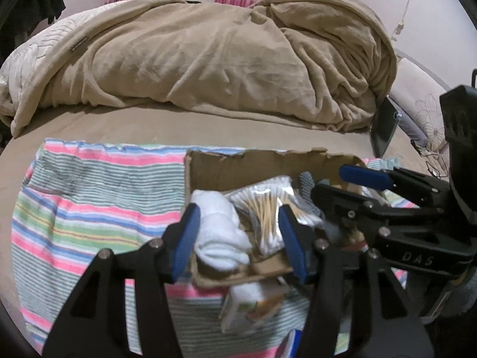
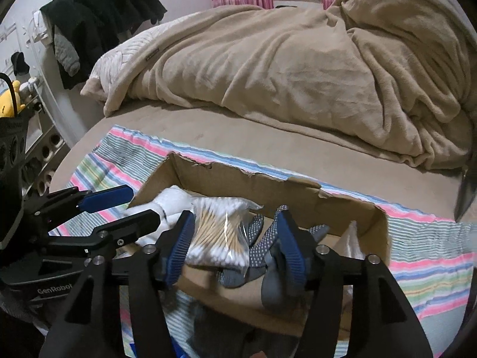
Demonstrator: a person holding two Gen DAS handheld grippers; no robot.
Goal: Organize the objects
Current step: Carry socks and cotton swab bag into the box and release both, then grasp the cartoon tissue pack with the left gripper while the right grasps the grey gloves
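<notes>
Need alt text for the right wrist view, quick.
The right claw hangs open over a torn cardboard box holding a bag of cotton swabs, white socks and grey dotted gloves. The left claw reaches in from the left, above a striped cloth on the bed.

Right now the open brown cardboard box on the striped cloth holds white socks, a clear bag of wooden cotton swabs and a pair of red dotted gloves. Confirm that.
Not quite: the gloves are grey with dots, not red, as the right wrist view shows. The rest holds: the open brown cardboard box sits on the striped cloth and holds white socks and the clear bag of wooden cotton swabs.
</notes>
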